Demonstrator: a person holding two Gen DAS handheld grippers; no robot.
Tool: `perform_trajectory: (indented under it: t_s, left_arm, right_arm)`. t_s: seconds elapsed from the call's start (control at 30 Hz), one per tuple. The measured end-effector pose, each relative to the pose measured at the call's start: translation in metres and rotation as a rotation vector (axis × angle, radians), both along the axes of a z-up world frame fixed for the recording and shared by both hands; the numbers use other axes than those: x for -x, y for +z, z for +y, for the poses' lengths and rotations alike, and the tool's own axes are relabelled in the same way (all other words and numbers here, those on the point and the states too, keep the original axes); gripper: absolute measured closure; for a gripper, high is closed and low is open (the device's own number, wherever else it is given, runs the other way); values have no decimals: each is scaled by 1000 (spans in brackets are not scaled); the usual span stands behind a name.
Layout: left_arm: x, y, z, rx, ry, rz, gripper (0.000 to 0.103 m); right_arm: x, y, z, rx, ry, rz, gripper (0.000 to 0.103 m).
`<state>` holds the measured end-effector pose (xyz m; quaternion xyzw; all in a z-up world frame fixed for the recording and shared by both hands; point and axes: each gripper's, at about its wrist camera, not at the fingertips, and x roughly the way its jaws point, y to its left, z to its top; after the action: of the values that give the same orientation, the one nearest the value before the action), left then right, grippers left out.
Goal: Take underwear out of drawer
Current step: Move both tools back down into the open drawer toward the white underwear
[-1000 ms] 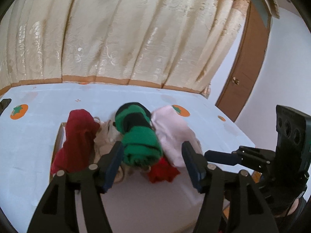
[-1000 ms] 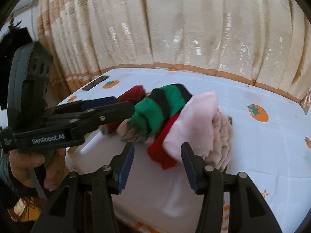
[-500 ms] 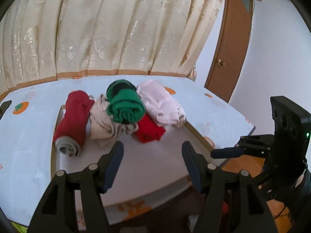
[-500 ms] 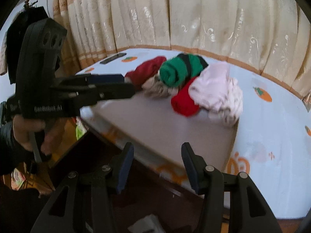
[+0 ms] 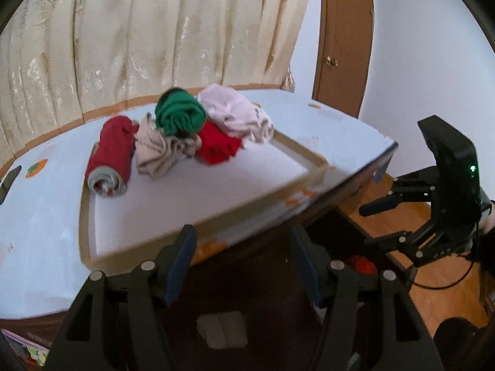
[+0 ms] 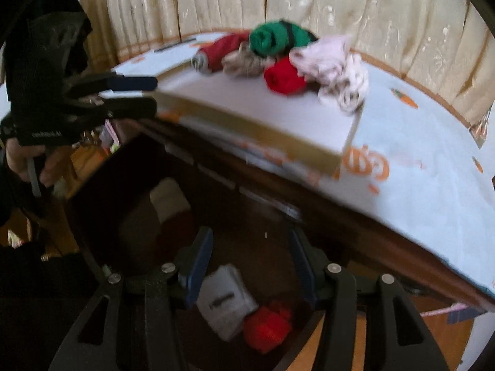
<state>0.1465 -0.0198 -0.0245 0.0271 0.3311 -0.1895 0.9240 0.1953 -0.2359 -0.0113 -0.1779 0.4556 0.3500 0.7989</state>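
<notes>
An open dark wooden drawer [image 6: 102, 167] sits below the table edge. In it lie a white folded piece [image 6: 225, 301], a red piece [image 6: 267, 326] and a white and dark red piece [image 6: 171, 204]. My right gripper [image 6: 249, 256] hangs open and empty just above the white and red pieces. My left gripper [image 5: 244, 253] is open and empty over the drawer [image 5: 247, 278], where the white piece [image 5: 222, 329] shows. On the table, a tray [image 5: 315, 167] holds rolled underwear: dark red [image 5: 113, 154], beige [image 5: 157, 151], green [image 5: 179, 113], red [image 5: 218, 147] and pink [image 5: 235, 114].
The table wears a white cloth with orange prints [image 6: 365, 160]. A cream curtain [image 5: 154, 31] hangs behind it, with a brown door [image 5: 343, 40] to the right. A dark phone [image 5: 9, 179] lies at the table's left. A hand [image 6: 27, 160] holds the left gripper [image 6: 154, 94].
Both grippers have drawn back from the pile on the tray and sunk past the table edge; the open drawer and its contents have come into view. Both stayed open.
</notes>
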Motion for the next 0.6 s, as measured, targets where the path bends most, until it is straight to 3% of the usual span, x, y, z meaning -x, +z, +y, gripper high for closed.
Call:
perform_trajectory:
  t_s: [0.23, 0.43, 0.6]
  left_arm:
    - [17, -24, 2, -57, -17, 48, 40]
    - [23, -56, 5, -128, -48, 145, 40]
    - [18, -78, 14, -153, -2, 226, 40]
  right_arm:
    - [13, -37, 2, 30, 25, 79, 49]
    - [18, -64, 15, 90, 84, 134, 49]
    - [23, -80, 22, 134, 120, 158, 49]
